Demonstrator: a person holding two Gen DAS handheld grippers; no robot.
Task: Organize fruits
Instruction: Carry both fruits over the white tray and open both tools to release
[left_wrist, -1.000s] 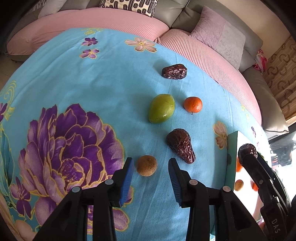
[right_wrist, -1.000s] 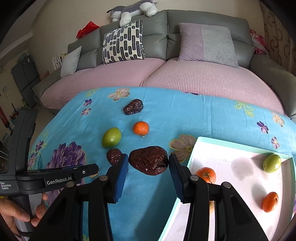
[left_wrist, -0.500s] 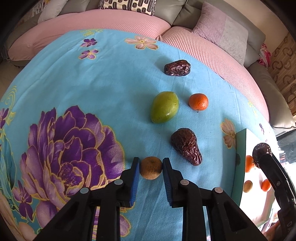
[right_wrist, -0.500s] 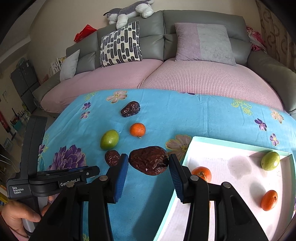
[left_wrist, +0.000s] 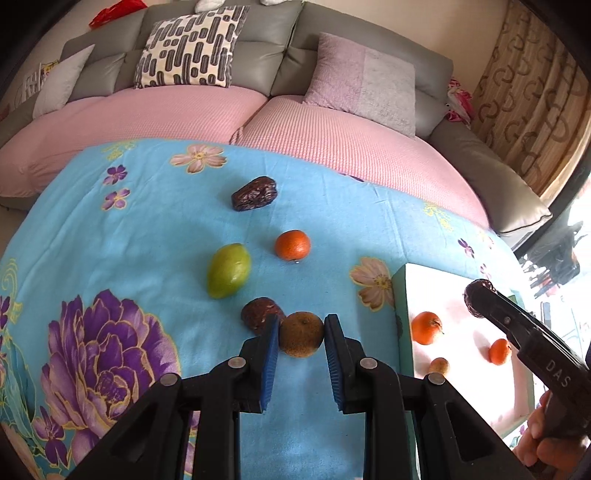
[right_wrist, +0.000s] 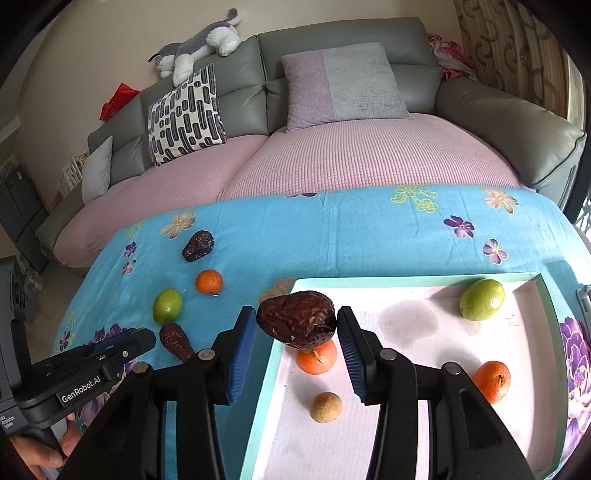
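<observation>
My left gripper (left_wrist: 302, 325) is shut on a round brown fruit (left_wrist: 301, 341), just in front of a dark date (left_wrist: 258, 313) that lies on the blue floral cloth. My right gripper (right_wrist: 297, 317) is shut on a large wrinkled date (right_wrist: 297, 326), held over the left rim of the white tray (right_wrist: 266, 387). Inside the tray lie an orange (right_wrist: 317, 363), a small brown fruit (right_wrist: 325, 407), a green fruit (right_wrist: 482, 299) and a second orange (right_wrist: 493, 380). On the cloth remain a green fruit (left_wrist: 229, 270), an orange (left_wrist: 292, 244) and a far date (left_wrist: 254, 193).
A pink-covered grey sofa (right_wrist: 369, 155) with cushions runs behind the table. The tray (left_wrist: 400, 295) sits at the table's right end. A hand (left_wrist: 543, 443) holds the right gripper's handle at the lower right of the left wrist view.
My left gripper went from open around the brown fruit to shut on it, and its view tilted up. My right gripper carried the large date rightward to over the tray's rim.
</observation>
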